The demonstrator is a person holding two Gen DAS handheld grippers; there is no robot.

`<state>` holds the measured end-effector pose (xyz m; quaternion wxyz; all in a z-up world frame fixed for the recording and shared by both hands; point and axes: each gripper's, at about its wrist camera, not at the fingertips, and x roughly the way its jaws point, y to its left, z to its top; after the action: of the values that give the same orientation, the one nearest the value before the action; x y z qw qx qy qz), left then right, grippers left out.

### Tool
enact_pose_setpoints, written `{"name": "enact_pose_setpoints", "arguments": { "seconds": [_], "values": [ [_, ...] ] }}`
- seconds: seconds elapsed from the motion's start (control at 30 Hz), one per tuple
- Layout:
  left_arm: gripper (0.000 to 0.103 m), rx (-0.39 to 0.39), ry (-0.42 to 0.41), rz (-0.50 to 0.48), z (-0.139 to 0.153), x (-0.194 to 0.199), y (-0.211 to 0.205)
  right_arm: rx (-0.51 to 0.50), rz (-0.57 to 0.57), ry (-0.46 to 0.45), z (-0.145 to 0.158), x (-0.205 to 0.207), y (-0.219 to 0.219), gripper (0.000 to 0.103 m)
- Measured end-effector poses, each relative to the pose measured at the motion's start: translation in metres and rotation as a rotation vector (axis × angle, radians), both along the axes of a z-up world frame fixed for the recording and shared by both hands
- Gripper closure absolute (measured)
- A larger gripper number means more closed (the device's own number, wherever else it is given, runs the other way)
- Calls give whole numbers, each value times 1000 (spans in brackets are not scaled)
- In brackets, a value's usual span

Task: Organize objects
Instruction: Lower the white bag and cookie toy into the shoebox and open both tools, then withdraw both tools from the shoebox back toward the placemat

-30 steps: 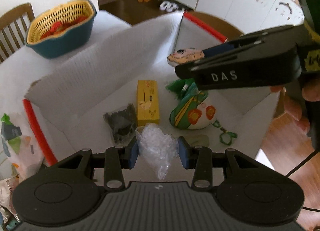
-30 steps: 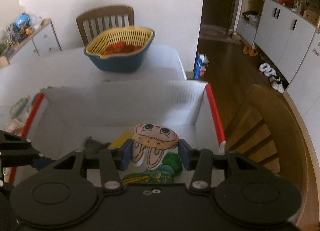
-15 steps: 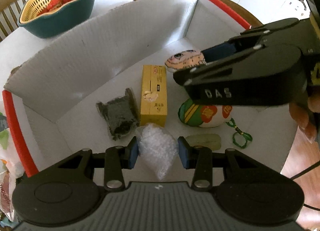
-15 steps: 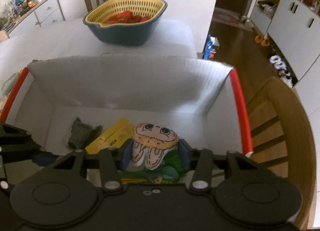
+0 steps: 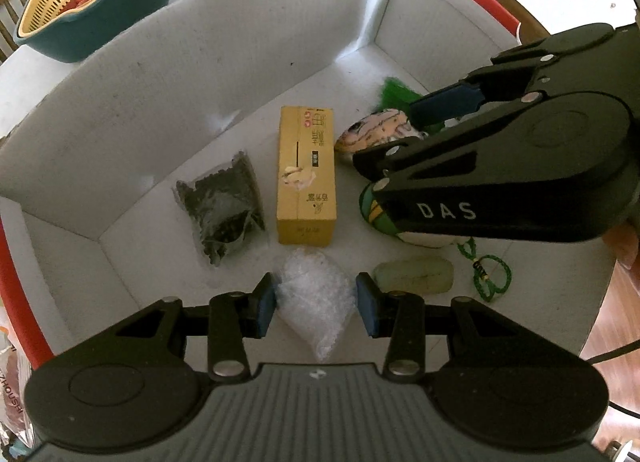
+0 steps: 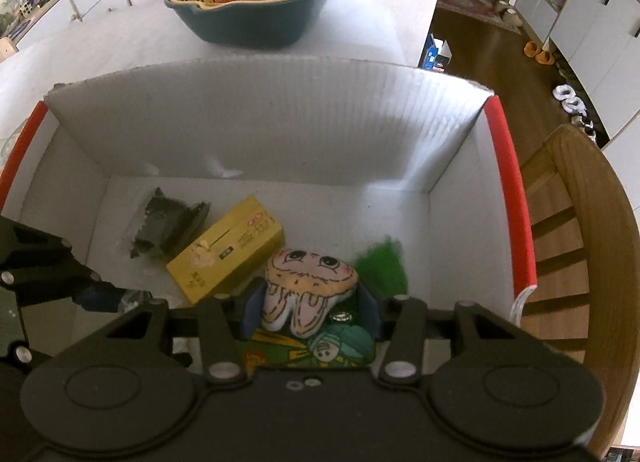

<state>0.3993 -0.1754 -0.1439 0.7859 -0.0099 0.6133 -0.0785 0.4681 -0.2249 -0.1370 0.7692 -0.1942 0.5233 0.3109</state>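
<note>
We see our left gripper [image 5: 316,304] pinching a clear bag [image 5: 314,294], low inside the white box [image 5: 248,61], just in front of the yellow carton [image 5: 306,173]. Our right gripper [image 6: 310,312] has just eased wider; the plush [image 6: 308,288] sits between its pads, and we cannot tell whether they press it.

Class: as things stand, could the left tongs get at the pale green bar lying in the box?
Probably not yet: the left tongs are full with the clear bag. The pale green bar lies uncovered just beside them.
</note>
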Motion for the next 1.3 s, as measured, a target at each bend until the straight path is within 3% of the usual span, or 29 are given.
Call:
{"name": "enact_pose_setpoints", "arguments": {
  "seconds": [0.2,0.47,0.8,1.3],
  "values": [
    [43,-10,-11,20,2,-9,4,13,-2,-3,3,0,-8,47],
    [43,-46,-53,40,17,-18,12,59,-23,-10,15,-11,-18,41],
    [43,-65,-165,29,48,-36,14,137,-32,-48,50,-33,-37,36],
    [43,-110,-339,2,111,-95,32,228,-79,-111,96,-86,-59,32]
  ]
}}
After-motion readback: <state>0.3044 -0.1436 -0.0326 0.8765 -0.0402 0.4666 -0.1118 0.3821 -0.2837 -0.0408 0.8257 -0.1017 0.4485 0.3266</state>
